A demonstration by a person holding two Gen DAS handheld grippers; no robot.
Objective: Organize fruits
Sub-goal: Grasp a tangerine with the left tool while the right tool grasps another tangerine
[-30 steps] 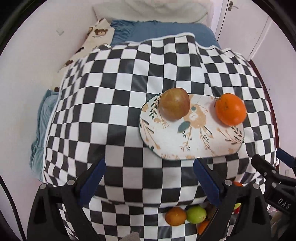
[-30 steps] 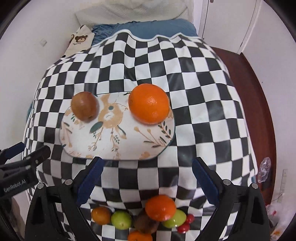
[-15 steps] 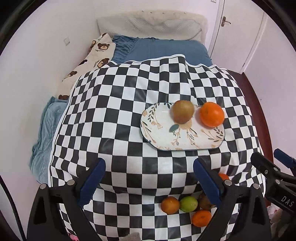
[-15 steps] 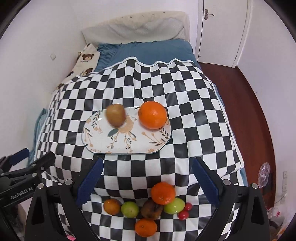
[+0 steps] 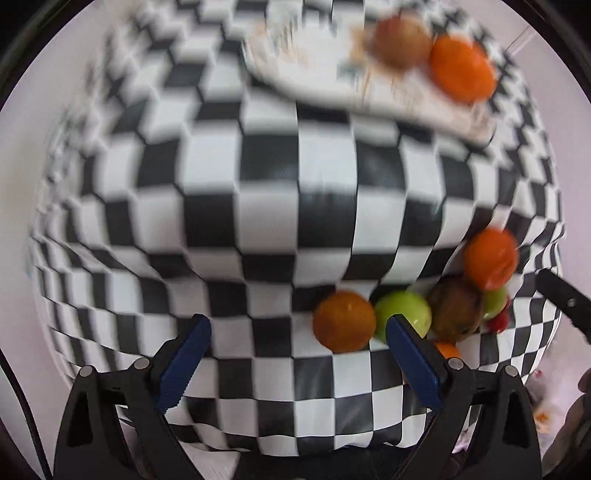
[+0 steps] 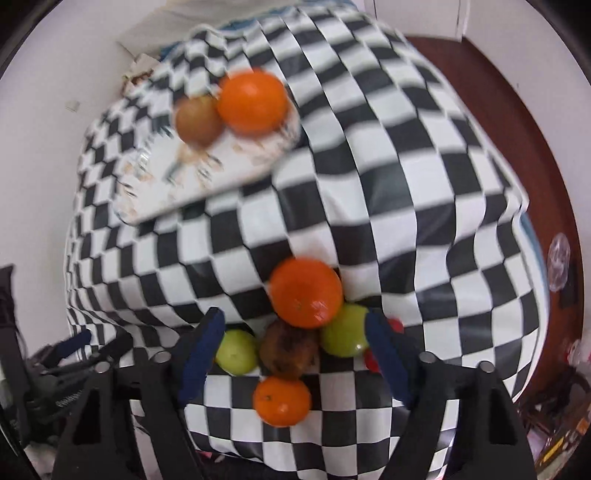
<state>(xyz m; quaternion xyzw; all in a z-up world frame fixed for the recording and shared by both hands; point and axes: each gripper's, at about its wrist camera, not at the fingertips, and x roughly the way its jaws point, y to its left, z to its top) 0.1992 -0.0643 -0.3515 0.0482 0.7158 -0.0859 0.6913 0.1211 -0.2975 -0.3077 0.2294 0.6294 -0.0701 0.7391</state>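
1. Here, your left gripper (image 5: 297, 349) hangs over the near part of the checkered cloth (image 5: 258, 206), fingers spread wide with nothing between them; the view is blurred.
2. Your right gripper (image 6: 293, 341) is also spread wide, and the fruit pile sits in the gap without either finger touching it as far as you can tell.
3. The pile lies at the cloth's near edge: a big orange (image 6: 306, 292) on top, a brown fruit (image 6: 289, 350) under it, a green fruit (image 6: 236, 350) to its left, another green one (image 6: 343, 334) to its right, a small orange (image 6: 281, 400) nearest you, and a red bit (image 6: 371, 360) mostly hidden by the right finger.
4. In the left view a dull orange fruit (image 5: 344, 320) sits at the left end of that pile.
5. The floral plate (image 6: 207, 173) rests toward the far side of the cloth, carrying an orange (image 6: 252, 102) touching a brown fruit (image 6: 198, 120) at its far end.
6. The cloth drapes over its edges in folds; beyond it you see white walls (image 6: 44, 74), dark wood floor (image 6: 517, 122) at the right, and a strip of blue bedding (image 6: 236, 26) at the far edge.
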